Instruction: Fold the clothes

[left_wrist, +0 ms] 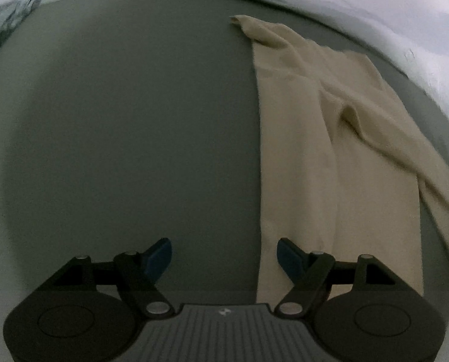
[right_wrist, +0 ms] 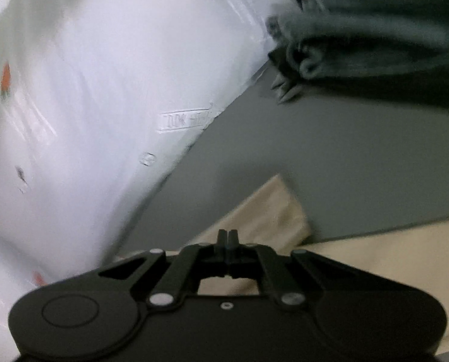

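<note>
Grey surface (left_wrist: 119,135) carries the cream garment (left_wrist: 339,157), lying flat along its right side in the left wrist view, one fold ridged. Left gripper (left_wrist: 224,256) released, jaws wide, nothing between. Right gripper (right_wrist: 228,236) clenched above the cream cloth; whether it pinches fabric I can't tell.

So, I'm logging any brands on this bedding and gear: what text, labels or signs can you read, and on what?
"100%", then a blurred word I cannot read: embossed panel on the white mattress cover.
Small round stamp below it: too blurred to read.
Small white emblem on the left gripper body: a logo, no letters.
Cream garment: no text visible.
</note>
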